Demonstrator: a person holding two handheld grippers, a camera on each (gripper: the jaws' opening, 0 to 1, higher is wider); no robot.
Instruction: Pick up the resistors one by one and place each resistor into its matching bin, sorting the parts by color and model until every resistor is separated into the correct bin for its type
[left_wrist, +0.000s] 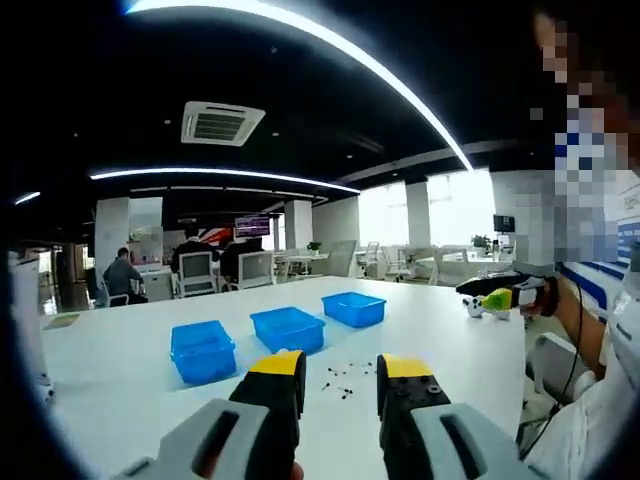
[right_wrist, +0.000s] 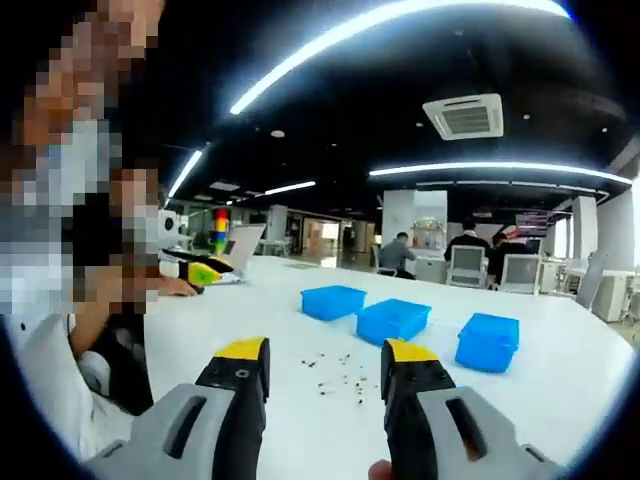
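In the left gripper view, three shallow blue plastic bins stand in a slanting row on the long white bench (left_wrist: 120, 370): the left bin (left_wrist: 203, 351) nearest, the middle bin (left_wrist: 288, 328) beyond it, the right bin (left_wrist: 354, 308) farthest toward the bench's far edge. Just in front of the middle bin lies a loose scatter of tiny dark resistors (left_wrist: 341, 379), too small to tell colour or model. The left claw (left_wrist: 340, 372) is raised above the bench's near edge, its two black, yellow-tipped jaws spread apart with nothing between them; the scatter shows through the gap. At the bench's right edge the other claw (left_wrist: 497, 298), yellow-tipped, is held in a person's hand.

In the right gripper view, the other claw (right_wrist: 203, 272) sits at the bench's left edge beside a person's arm. The same three blue bins run across the white bench (right_wrist: 560, 390): left bin (right_wrist: 333, 301), middle bin (right_wrist: 393, 320), right bin (right_wrist: 488, 342). The resistors (right_wrist: 335, 366) lie scattered short of the left and middle bins. The right claw (right_wrist: 326, 362) hangs over the near edge, jaws wide and empty, clear of the parts.
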